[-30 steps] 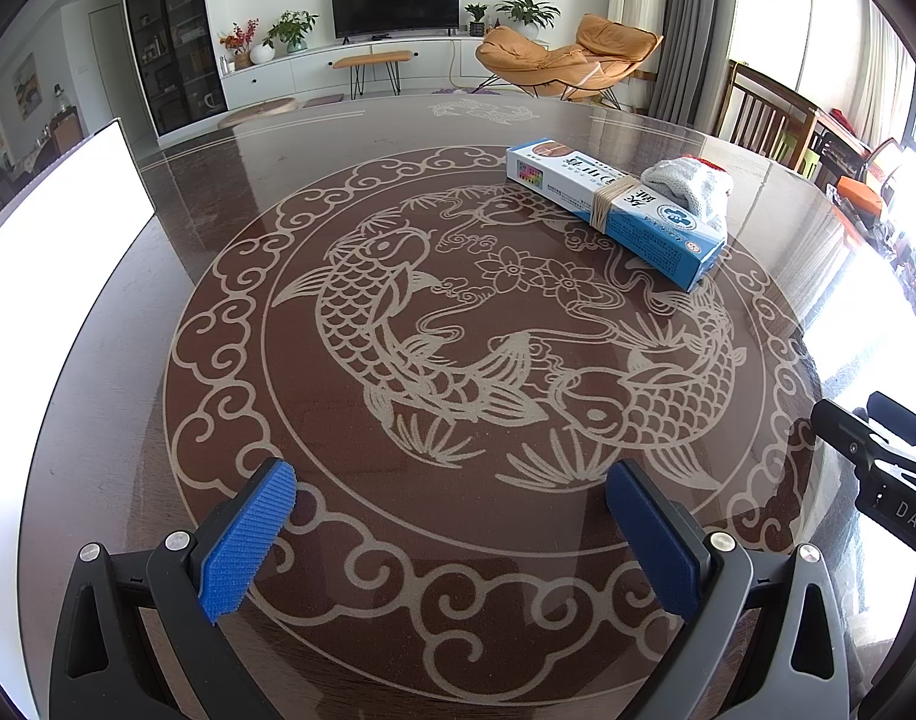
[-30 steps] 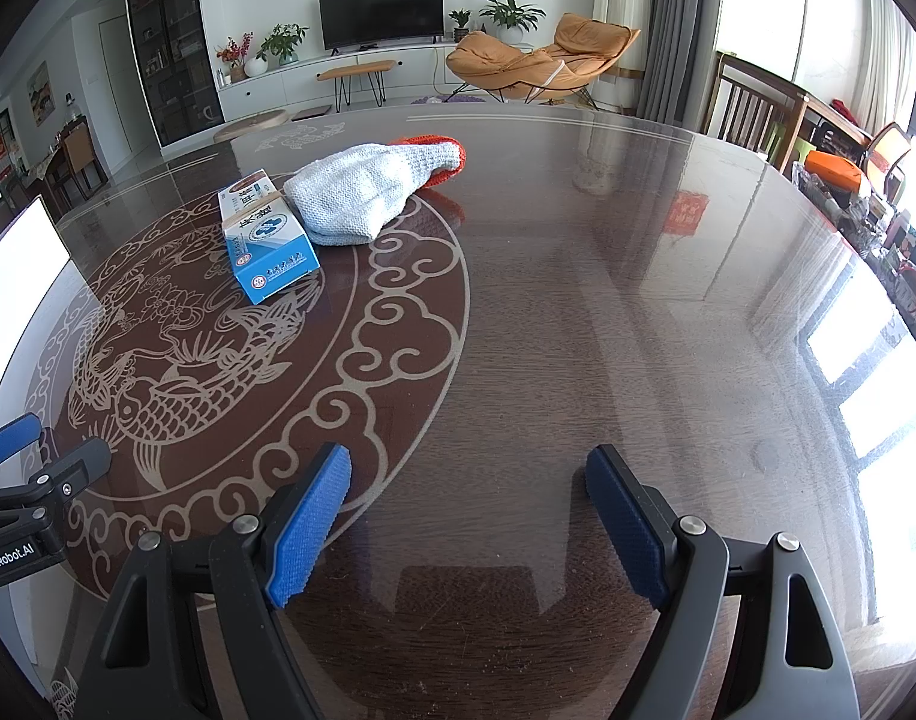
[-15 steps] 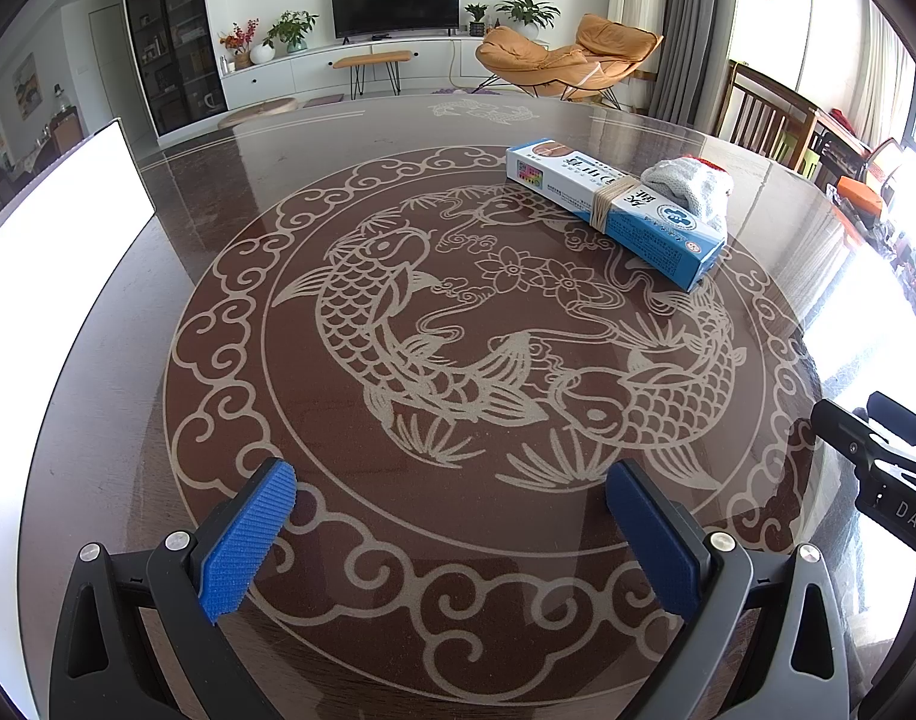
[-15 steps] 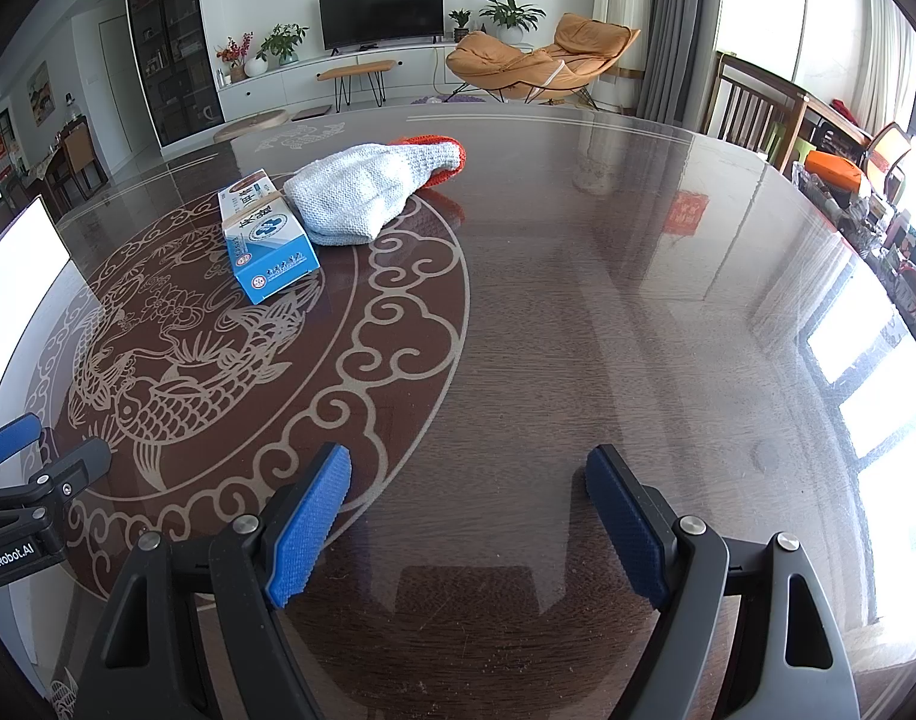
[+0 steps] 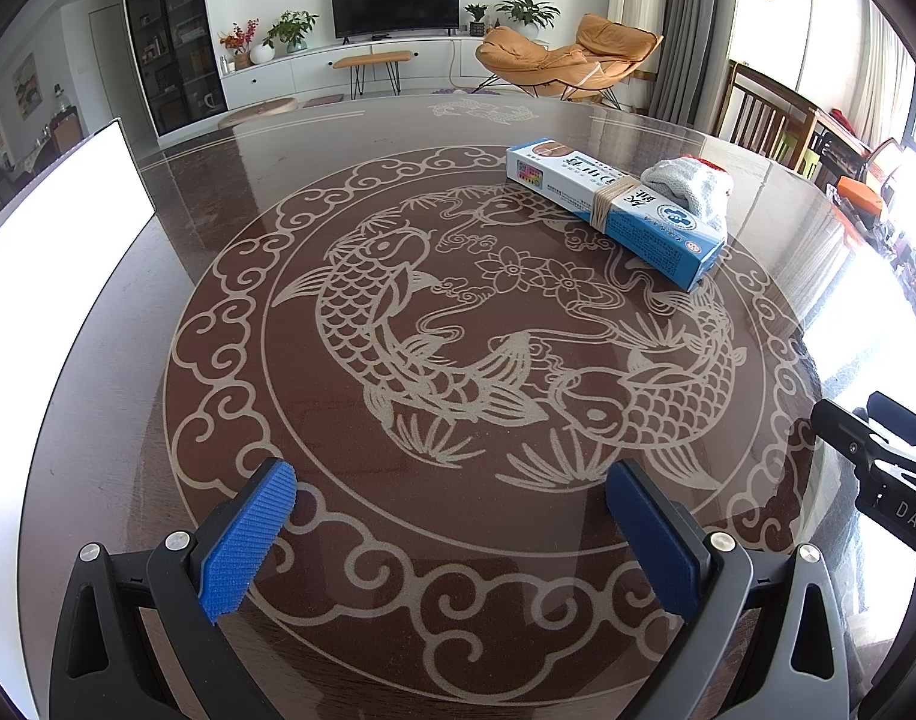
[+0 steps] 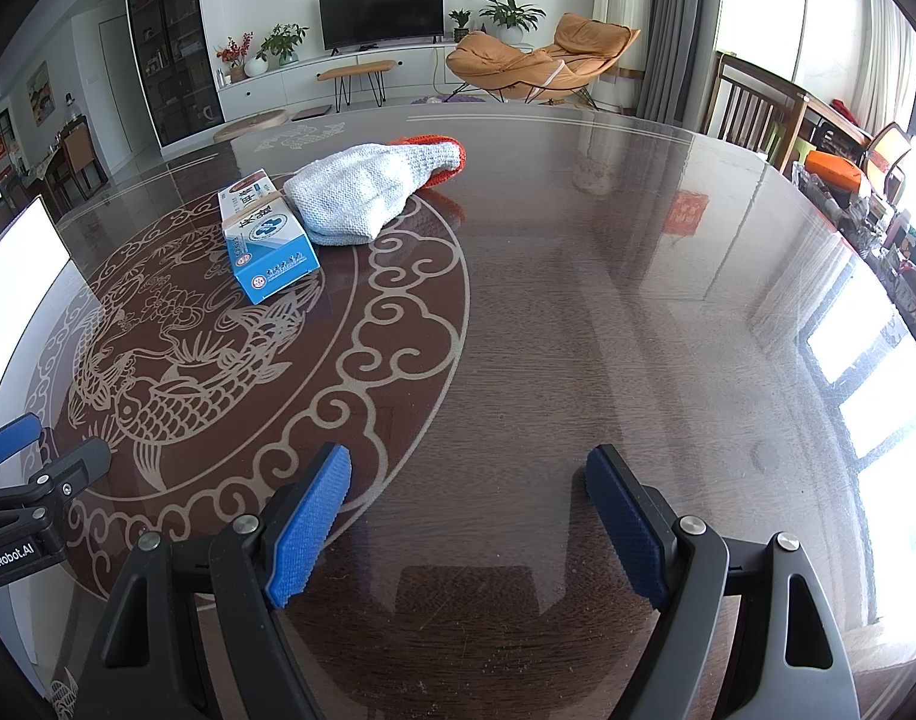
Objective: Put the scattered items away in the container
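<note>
Box (image 5: 616, 212): long, blue and white, printed, a band tied round its middle; lies flat on the far right part of the fish pattern.
Glove (image 6: 368, 192): pale knit with an orange-red cuff, touching the box's far side.
Table (image 6: 607, 312): dark, glossy, bare wood to the right of both items.
Left gripper (image 5: 452, 531): jaws spread wide, nothing between them, near edge.
Right gripper (image 6: 468, 519): jaws apart, holding nothing.
Views: only the right view shows the glove's cuff.

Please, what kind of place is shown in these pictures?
Most likely a home living and dining room: a black flat television on a white cabinet, an orange lounge chair, and a large round dark table with a carp pattern.
</note>
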Demonstrator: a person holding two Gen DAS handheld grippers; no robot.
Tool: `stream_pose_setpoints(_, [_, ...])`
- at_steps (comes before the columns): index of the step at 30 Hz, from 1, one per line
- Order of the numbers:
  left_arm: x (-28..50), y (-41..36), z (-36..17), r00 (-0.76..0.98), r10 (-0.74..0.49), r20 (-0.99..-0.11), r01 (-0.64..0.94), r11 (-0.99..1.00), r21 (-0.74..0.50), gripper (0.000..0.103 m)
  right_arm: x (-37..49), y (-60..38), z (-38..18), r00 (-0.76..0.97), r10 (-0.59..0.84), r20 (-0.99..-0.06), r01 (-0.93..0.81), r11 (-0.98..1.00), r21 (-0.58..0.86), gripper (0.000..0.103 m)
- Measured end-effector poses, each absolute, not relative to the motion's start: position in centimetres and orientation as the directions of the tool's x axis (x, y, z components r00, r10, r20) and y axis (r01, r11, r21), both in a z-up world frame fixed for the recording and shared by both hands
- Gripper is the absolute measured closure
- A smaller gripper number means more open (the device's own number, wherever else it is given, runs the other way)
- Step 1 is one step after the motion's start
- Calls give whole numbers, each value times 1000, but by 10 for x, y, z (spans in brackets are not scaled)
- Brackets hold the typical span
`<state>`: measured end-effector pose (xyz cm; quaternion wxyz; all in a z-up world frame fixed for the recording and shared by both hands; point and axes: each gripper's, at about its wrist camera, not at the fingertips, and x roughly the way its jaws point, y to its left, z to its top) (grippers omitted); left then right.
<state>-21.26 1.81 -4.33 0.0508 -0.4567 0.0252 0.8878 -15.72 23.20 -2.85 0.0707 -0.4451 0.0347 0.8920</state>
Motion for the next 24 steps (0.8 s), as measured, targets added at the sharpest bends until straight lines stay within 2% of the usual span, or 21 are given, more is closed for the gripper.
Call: stream_pose_setpoints(24, [-213, 18, -43, -578, 67, -814, -113, -994, -2, 0, -159, 232, -29, -594, 95, -799, -157, -988, -1, 21])
